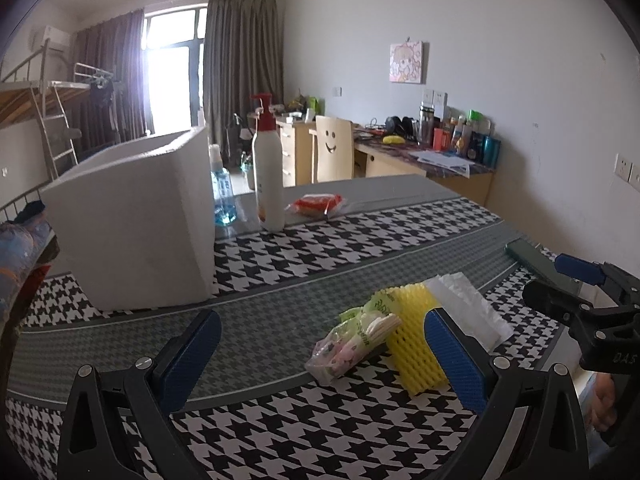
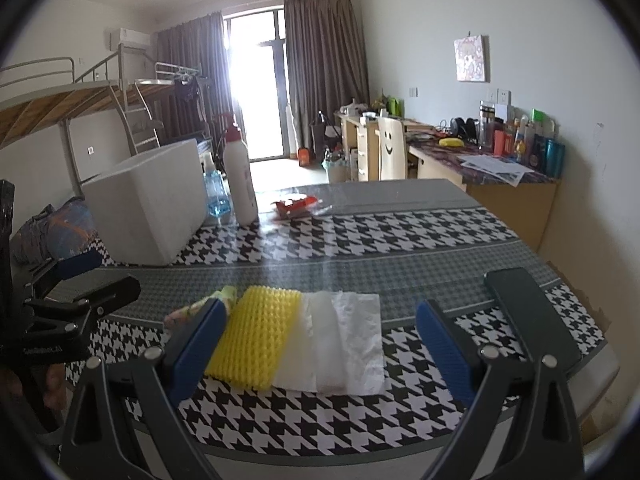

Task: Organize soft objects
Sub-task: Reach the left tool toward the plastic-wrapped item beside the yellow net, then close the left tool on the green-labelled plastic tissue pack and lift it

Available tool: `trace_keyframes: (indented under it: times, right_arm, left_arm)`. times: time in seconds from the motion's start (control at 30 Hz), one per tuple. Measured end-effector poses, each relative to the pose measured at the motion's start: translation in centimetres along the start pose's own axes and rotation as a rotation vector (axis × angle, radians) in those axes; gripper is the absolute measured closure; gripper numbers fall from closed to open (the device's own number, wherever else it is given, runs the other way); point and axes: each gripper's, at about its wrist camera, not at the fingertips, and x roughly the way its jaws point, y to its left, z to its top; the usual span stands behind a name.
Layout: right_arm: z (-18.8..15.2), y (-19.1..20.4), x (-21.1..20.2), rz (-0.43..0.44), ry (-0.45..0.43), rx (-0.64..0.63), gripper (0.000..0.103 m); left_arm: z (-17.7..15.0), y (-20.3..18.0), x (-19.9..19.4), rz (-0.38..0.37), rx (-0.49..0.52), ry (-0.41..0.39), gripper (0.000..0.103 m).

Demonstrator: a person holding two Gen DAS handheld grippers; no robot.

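A yellow foam net sleeve [image 1: 414, 334] [image 2: 256, 340] lies on the houndstooth tablecloth, with a white plastic bag [image 1: 474, 312] [image 2: 344, 344] on its right and a small printed clear packet [image 1: 352, 344] [image 2: 200, 308] on its left. My left gripper [image 1: 322, 350] is open, low over the cloth, with the packet between its fingers and the sleeve at its right finger. My right gripper [image 2: 318, 340] is open just in front of the sleeve and bag, both lying between its fingers. A white foam box [image 1: 132, 220] [image 2: 156, 204] stands at the back left.
A white pump bottle [image 1: 267, 176] [image 2: 239, 180], a blue liquid bottle [image 1: 222, 196] [image 2: 216, 192] and a red packet [image 1: 318, 204] [image 2: 296, 206] sit behind the box. A dark flat phone-like slab [image 2: 532, 320] [image 1: 536, 260] lies at the table's right edge. A desk and chair stand beyond.
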Motion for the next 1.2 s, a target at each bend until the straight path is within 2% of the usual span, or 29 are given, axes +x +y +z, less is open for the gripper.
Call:
trace_keyframes:
  times: [0.2, 0.5, 0.67, 0.87, 1.07, 1.2]
  right_arm:
    - [-0.6, -0.3, 1.1, -0.002, 0.041, 0.002, 0.006]
    - [-0.9, -0.2, 2.5, 0.007, 0.075, 0.006, 0.006]
    - [-1.2, -0.3, 3.3, 0.021, 0.098, 0.014, 0.006]
    - [-1.7, -0.1, 3.9, 0.022, 0.118, 0.009, 0.006]
    - [-1.8, -0.3, 4.6, 0.039, 0.132, 0.013, 0.006]
    - [-1.9, -0.3, 5.1, 0.047, 0.149, 0.011, 0.015]
  left_arm:
    - [-0.5, -0.3, 1.5, -0.018, 0.014, 0.055, 0.001]
    - [-1.0, -0.7, 3.6, -0.032, 0.031, 0.143, 0.01]
    - [-1.4, -0.9, 4.8, -0.028, 0.042, 0.201, 0.023]
    - [-1.7, -0.9, 5.5, -0.022, 0.051, 0.214, 0.031]
    - [-1.8, -1.4, 6.2, -0.031, 0.074, 0.227, 0.035]
    - [-1.8, -1.5, 6.7, -0.041, 0.072, 0.246, 0.042]
